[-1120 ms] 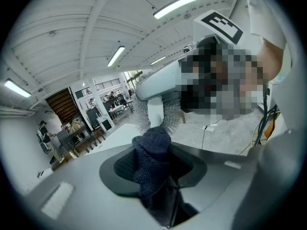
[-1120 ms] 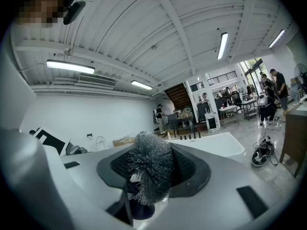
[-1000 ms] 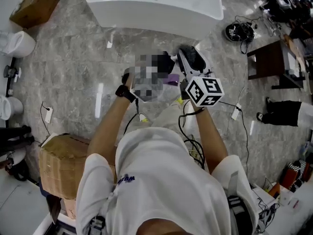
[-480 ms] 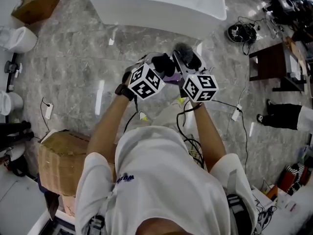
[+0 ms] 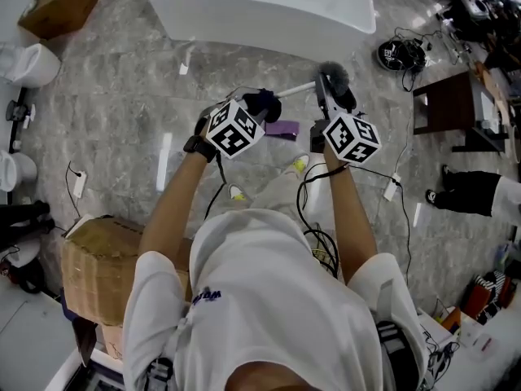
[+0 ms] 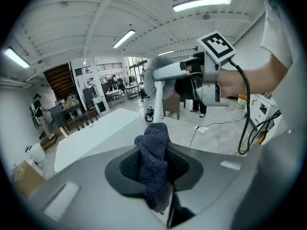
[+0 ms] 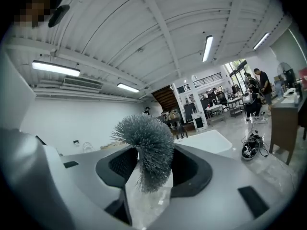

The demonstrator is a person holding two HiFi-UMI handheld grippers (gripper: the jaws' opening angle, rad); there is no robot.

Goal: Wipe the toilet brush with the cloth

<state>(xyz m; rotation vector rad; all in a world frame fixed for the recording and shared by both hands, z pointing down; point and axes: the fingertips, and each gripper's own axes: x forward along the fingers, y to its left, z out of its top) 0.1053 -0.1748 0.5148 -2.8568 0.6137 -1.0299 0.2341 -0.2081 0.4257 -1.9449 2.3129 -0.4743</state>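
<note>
Left gripper view: left gripper (image 6: 154, 150) jaws pinched shut on a dark blue knitted cloth (image 6: 152, 169), just below the white handle of the grey-bristled toilet brush (image 6: 157, 99); right gripper (image 7: 149, 164) jaws are closing on its bristle head.

White tub (image 5: 260, 10) — cardboard box (image 5: 102, 267)

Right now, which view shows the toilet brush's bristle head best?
The right gripper view: the bristle head sits centre frame, large and sharp, with individual bristles visible. The head view shows only a small grey tuft at the white handle's end. The left gripper view shows it distant and blurred behind the handle.
</note>
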